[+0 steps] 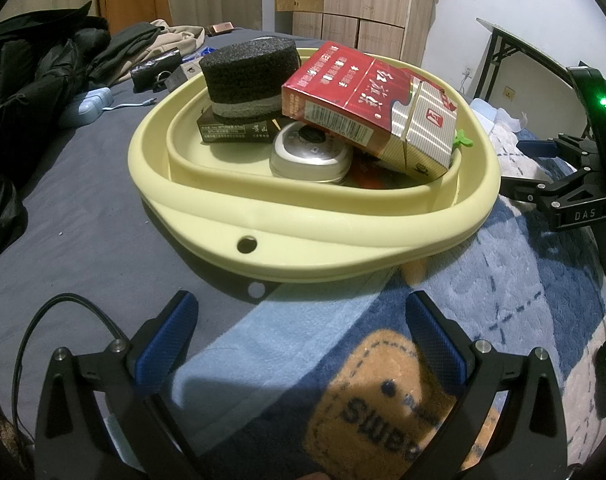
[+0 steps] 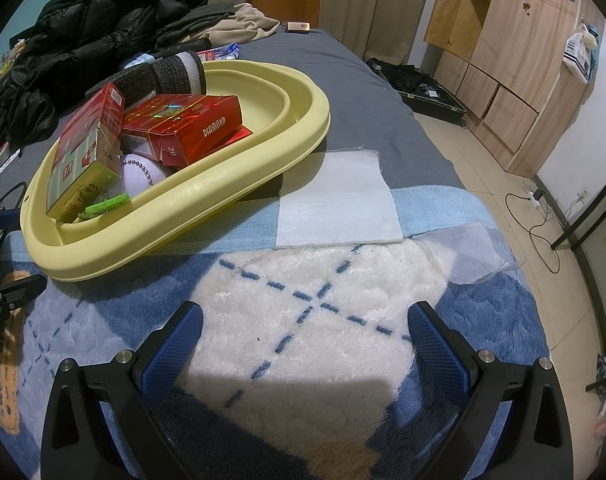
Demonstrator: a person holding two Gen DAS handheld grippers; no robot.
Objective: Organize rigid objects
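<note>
A pale yellow basin (image 1: 311,236) sits on the bed and holds a black foam cylinder (image 1: 251,74), a red and silver carton (image 1: 367,104), a dark box (image 1: 231,130) and a round tin (image 1: 311,156). My left gripper (image 1: 301,336) is open and empty, just short of the basin's near rim. In the right wrist view the basin (image 2: 207,196) lies to the left, with the carton (image 2: 87,152), a red DIAMOND box (image 2: 191,128), the foam cylinder (image 2: 159,78) and a green clip (image 2: 105,206). My right gripper (image 2: 305,340) is open and empty over the blanket.
A blue and white plush blanket (image 2: 323,292) covers the near bed. A white gauze square (image 2: 337,200) lies right of the basin. Black jackets (image 2: 83,44) pile at the far left. The bed edge and tiled floor (image 2: 515,216) are to the right.
</note>
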